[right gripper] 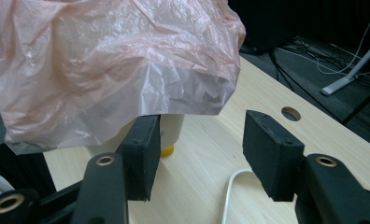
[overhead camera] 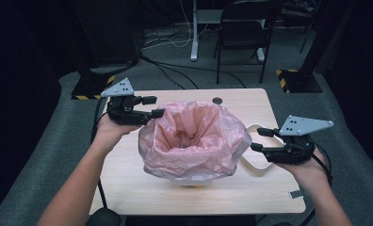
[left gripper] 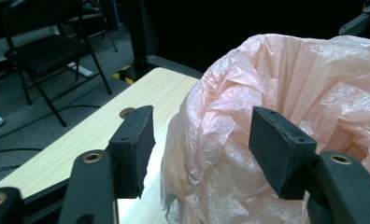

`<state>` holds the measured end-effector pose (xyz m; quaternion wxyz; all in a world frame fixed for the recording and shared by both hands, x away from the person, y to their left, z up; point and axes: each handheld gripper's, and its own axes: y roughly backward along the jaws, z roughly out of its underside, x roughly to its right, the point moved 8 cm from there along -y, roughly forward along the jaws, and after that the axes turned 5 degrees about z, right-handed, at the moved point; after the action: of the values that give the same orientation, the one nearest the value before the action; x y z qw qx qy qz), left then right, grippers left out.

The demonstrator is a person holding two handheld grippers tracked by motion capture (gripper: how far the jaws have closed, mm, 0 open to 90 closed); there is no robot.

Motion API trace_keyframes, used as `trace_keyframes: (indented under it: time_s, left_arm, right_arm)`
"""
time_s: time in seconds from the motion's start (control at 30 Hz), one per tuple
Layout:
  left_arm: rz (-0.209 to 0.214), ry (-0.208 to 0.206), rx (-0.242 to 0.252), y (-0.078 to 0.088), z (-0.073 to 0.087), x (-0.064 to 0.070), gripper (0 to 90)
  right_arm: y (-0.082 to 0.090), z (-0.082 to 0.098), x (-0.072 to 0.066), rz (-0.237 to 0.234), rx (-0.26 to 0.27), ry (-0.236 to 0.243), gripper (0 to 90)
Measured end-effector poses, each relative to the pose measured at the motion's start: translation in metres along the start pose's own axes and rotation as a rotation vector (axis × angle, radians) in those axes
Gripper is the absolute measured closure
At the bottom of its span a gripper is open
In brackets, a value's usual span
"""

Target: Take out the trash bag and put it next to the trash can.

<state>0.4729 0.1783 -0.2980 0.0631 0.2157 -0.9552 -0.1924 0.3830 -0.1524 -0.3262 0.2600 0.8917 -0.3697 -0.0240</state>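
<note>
Fingers of left gripper (overhead camera: 152,106) and right gripper (overhead camera: 260,140): both wide, empty; pink bag (overhead camera: 194,139) between them, over pale bin (right gripper: 171,128) on worktop (overhead camera: 128,188).

We take this for a laboratory recording space: beyond the fingers (left gripper: 131,149) stand a black folding chair (overhead camera: 243,26), loose cables (overhead camera: 175,70) across grey carpet (overhead camera: 43,155), black curtains, and stand bases edged in yellow-black hazard tape (overhead camera: 288,77). Below the fingers lies a light wooden table (overhead camera: 128,183) with a grommet hole (overhead camera: 217,100).
</note>
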Motion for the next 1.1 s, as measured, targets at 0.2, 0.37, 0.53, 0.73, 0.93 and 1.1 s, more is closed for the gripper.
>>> trace_keyframes:
  time_s: [0.2, 0.37, 0.53, 0.73, 0.93, 1.1]
  left_arm:
    - [0.023, 0.008, -0.010, -0.009, 0.000, 0.002, 44.9]
    - [0.032, 0.014, -0.021, -0.015, 0.000, 0.000, 46.4]
    - [0.049, 0.015, -0.026, -0.019, 0.001, 0.001, 51.2]
    - [0.055, 0.007, -0.032, -0.021, 0.000, 0.004, 59.2]
    - [0.034, 0.007, -0.036, -0.018, -0.001, 0.003, 65.8]
    - [0.020, -0.005, -0.028, -0.012, -0.003, 0.001, 71.1]
  right_arm:
    - [0.005, 0.003, 0.004, 0.018, 0.002, -0.010, 45.9]
    - [0.010, 0.000, 0.003, 0.032, 0.017, 0.000, 44.6]
    - [0.017, -0.002, 0.003, 0.044, 0.033, -0.003, 44.2]
    - [0.021, -0.007, -0.004, 0.020, 0.061, -0.005, 43.9]
    - [0.015, -0.016, -0.028, -0.056, 0.086, 0.018, 42.5]
    - [0.005, -0.019, -0.048, -0.118, 0.077, 0.041, 41.6]
